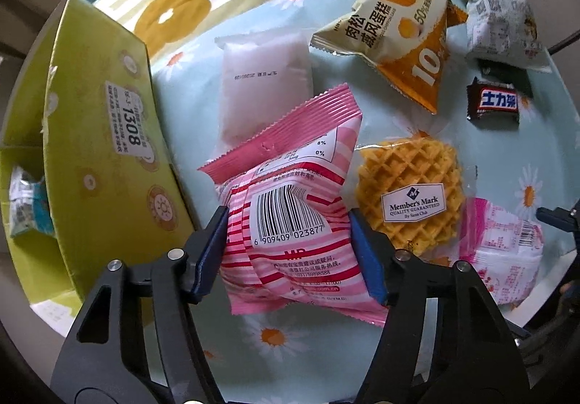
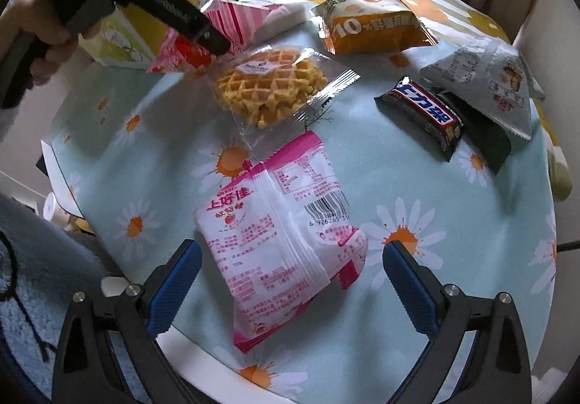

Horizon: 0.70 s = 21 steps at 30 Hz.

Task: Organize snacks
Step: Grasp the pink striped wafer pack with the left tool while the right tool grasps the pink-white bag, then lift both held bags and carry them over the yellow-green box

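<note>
My left gripper [image 1: 288,248] is shut on a pink striped snack pack [image 1: 290,215] and holds it above the table, right of the green cardboard box [image 1: 108,135]. It also shows in the right wrist view [image 2: 203,37], held by a hand, with the pink striped pack [image 2: 235,19] in it. My right gripper [image 2: 291,288] is open, its fingers either side of a pink-and-white strawberry snack pack [image 2: 279,240] that lies on the table. A wrapped waffle [image 2: 268,85], an orange cake pack [image 2: 369,28], a chocolate bar [image 2: 420,114] and a grey pack [image 2: 485,77] lie further back.
The table has a light blue daisy cloth [image 2: 435,259]. The green box holds one small snack [image 1: 25,204]. A white pack [image 1: 264,85] lies beside the box. The table's white front edge [image 2: 203,357] is near my right gripper.
</note>
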Tool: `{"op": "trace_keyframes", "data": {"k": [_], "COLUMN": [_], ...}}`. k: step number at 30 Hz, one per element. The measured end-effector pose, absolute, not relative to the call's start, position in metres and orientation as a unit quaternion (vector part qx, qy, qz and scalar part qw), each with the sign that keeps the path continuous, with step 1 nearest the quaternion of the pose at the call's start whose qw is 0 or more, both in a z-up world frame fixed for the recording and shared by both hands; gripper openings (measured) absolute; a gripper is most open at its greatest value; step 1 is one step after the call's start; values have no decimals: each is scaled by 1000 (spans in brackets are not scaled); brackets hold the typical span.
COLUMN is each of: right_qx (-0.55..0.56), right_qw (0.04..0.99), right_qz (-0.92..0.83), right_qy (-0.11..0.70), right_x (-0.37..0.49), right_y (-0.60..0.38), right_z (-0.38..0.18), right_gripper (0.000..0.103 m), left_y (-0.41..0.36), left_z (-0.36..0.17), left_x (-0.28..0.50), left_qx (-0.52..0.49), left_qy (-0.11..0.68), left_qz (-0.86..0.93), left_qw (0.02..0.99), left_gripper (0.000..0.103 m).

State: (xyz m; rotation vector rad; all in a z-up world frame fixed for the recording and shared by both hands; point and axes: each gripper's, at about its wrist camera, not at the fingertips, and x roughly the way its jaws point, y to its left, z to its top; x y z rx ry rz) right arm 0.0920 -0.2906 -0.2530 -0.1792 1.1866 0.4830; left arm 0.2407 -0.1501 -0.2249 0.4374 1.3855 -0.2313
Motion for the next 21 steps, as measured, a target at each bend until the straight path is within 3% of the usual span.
{"op": "trace_keyframes", "data": {"k": [7,9,16,21], "right_qx": [-121,-122,-136,-113], "right_qw": [787,780,776,786], "right_qz": [235,245,247,222], "right_qy": [557,563,564,565], "right_x": [100,102,108,106], "right_y": [-280,-277,-272,-287], "right_z": [-264,-267,-268,-260], "right_gripper": [98,83,63,61], "left_y": [-148,-148,-147,-142], "left_z": [-206,-199,-175,-160], "left_x": [233,230,218,204], "left_qx": [174,165,128,111], "left_qy": [620,619,608,594], "left_qz": [-117,-122,-128,-123], "left_qw": [756,758,773,787], "left_gripper": [61,61,61,61]}}
